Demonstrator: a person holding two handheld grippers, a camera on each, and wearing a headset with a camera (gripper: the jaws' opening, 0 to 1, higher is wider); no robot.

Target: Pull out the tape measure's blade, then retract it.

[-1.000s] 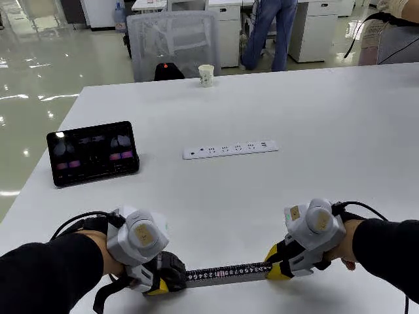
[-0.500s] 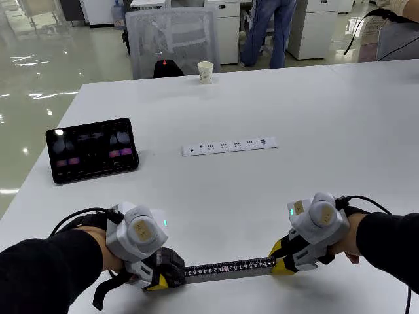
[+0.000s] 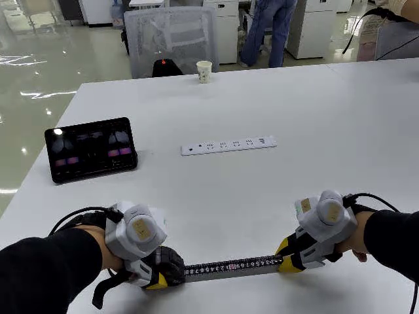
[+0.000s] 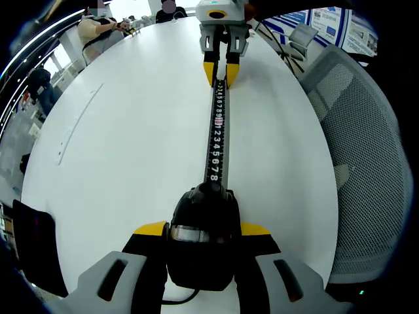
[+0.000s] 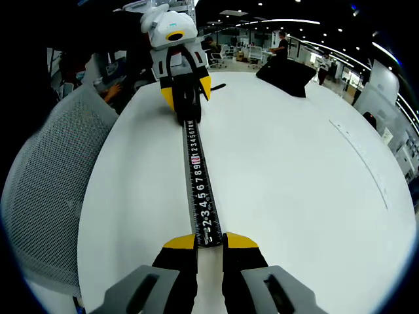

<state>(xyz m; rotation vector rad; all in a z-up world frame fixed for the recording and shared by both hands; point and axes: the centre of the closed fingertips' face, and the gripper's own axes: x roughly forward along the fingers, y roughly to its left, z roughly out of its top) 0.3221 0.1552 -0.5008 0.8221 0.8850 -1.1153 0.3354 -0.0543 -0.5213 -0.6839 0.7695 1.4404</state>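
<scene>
A: Well, our left gripper (image 3: 159,280) clamps the tape measure (image 4: 200,245) on the table (image 3: 275,98) near us; our right gripper (image 3: 285,256) pinches the blade (image 3: 229,267) tip.

B: If we lose that pinch, the blade could whip back.

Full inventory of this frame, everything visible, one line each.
table: 1, white, spans the scene
tape measure case: 1, black, near edge of the table, clamped in the left gripper
blade: 1, dark with white numerals, stretched flat between the two grippers
tablet: 1, black, screen lit, left side of the table
power strip: 1, white, mid-table
paper cup: 1, white, far edge of the table
mesh chair: 1, grey, behind the far edge
person: 1, blue jeans, standing in the background
left gripper: 1, grey with yellow tips, shut on the case
right gripper: 1, grey with yellow tips, shut on the blade end
sleeves: 2, black, bottom corners of the head view
</scene>
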